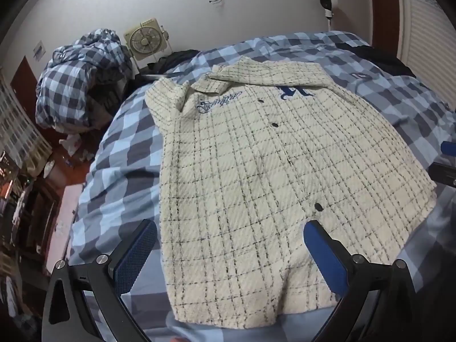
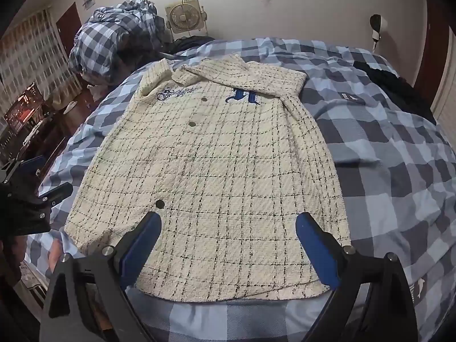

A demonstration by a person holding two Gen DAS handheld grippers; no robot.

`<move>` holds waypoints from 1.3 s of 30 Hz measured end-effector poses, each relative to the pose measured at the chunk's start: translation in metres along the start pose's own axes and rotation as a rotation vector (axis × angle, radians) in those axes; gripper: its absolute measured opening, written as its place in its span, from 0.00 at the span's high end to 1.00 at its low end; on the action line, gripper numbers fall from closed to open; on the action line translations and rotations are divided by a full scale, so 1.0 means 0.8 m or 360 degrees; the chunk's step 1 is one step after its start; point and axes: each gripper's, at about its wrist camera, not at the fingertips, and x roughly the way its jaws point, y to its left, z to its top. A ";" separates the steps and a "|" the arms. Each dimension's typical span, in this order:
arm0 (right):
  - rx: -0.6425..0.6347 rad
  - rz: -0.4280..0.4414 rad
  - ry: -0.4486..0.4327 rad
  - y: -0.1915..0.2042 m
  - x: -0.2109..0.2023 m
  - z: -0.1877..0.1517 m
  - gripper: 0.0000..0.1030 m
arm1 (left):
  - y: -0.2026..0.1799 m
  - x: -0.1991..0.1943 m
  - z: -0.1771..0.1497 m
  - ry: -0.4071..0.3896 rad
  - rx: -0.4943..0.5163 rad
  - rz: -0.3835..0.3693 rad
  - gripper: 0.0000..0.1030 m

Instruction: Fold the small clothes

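Note:
A cream shirt (image 1: 256,165) (image 2: 216,159) with a thin black check, dark buttons and blue embroidery lies flat, front up, on the bed, its sleeves folded in and collar at the far end. My left gripper (image 1: 230,230) hovers open over the shirt's near left hem, blue pads wide apart with nothing gripped. My right gripper (image 2: 228,225) is open too, above the near right hem, its fingers straddling the cloth without pressing on it. The left gripper (image 2: 42,188) also shows at the left edge of the right wrist view.
The blue and grey checked bedsheet (image 2: 384,171) covers the bed. A bundled checked duvet (image 1: 82,82) sits at the far left, a box fan (image 1: 145,40) against the wall. Dark clothing (image 2: 396,85) lies at the far right. A desk with a lit screen (image 2: 25,108) stands left.

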 end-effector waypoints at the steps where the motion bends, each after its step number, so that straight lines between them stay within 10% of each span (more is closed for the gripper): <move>1: 0.0001 0.0001 0.0000 0.000 0.000 0.000 0.09 | 0.000 0.000 0.000 -0.0001 -0.0001 0.0004 0.00; 39: -0.0018 -0.0026 0.0017 0.000 0.003 -0.001 0.09 | 0.000 -0.001 -0.001 -0.0001 0.0001 -0.0004 0.00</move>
